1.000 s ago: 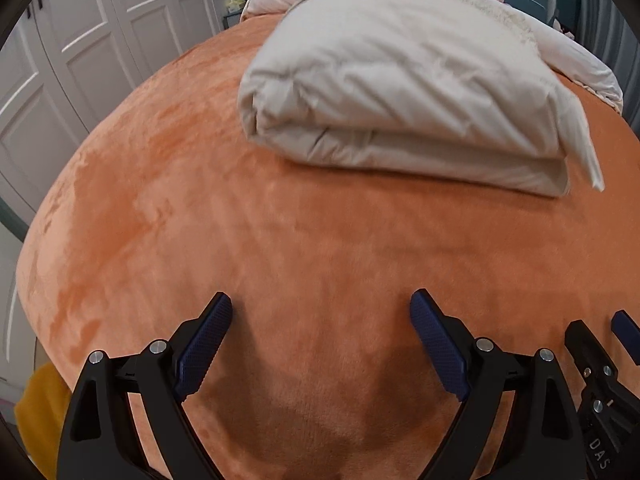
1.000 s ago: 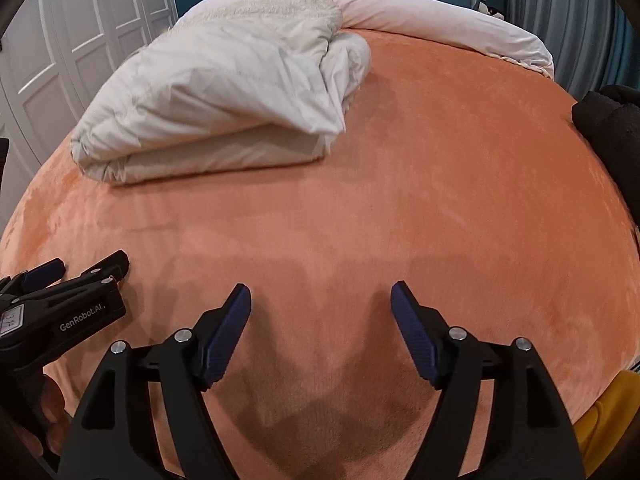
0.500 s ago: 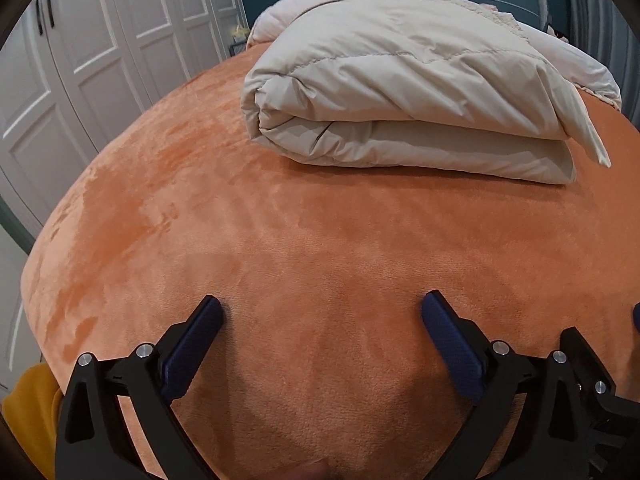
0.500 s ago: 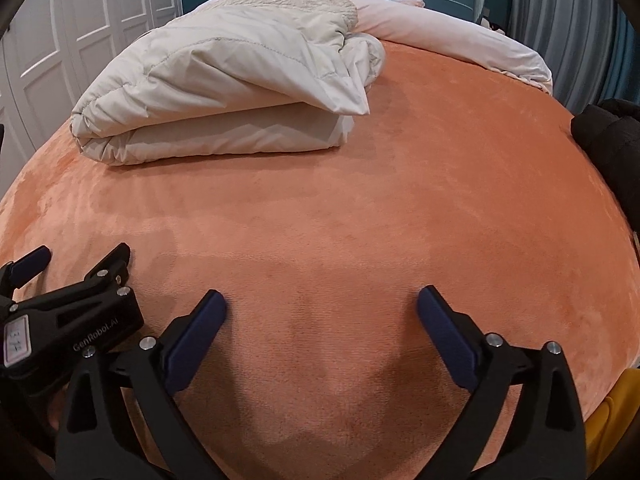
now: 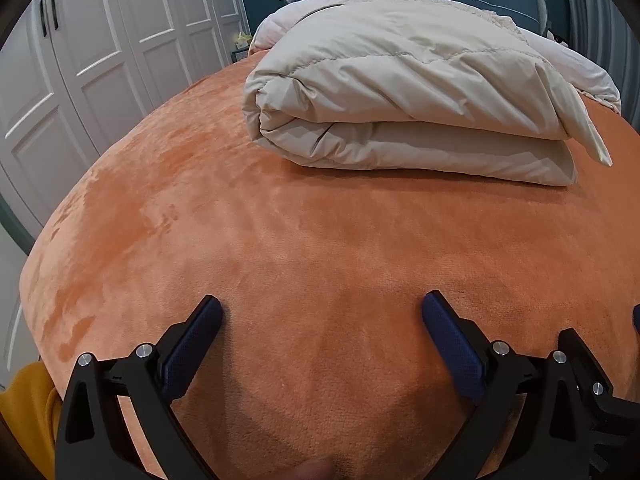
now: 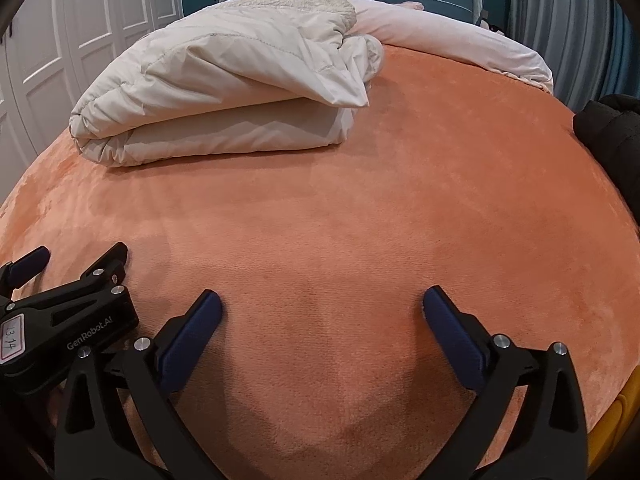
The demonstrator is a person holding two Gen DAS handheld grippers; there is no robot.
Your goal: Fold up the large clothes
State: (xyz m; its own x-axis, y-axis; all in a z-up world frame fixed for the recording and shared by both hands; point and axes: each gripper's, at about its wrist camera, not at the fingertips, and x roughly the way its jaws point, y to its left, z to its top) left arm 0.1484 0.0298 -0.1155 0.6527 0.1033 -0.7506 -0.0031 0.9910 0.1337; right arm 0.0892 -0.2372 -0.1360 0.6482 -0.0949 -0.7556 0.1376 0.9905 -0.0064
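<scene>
**Well clear of the bundle, both tools empty**

Now the cream padded coat [image 5: 408,96] lies folded into a thick bundle on the far half of the orange bed [image 5: 280,248], toward the left side, with a pale duvet [image 6: 460,44] heaped behind it at the headboard. Both tools hover over bare bedcover at the near edge, well apart from the coat. The left gripper [image 5: 320,316] has its fingers [image 5: 192,348] spread wide with nothing between them. The right gripper [image 6: 322,312] is opening its fingers [image 6: 452,340] the last little way, and they too frame only orange plush.

To my eye the fold looks finished, or nearly so, and this is the letting-go and stepping-back part. One pointed flap [image 5: 588,136] sticks out at the bundle's right end. If tidying is wanted, I would go for that corner alone: approach low, pinch just the loose tip, and tuck it under without dragging the top layer, which looks puffy and liable to spring open. A dark garment [image 6: 608,136] waits at the bed's right edge, perhaps next in line.
</scene>
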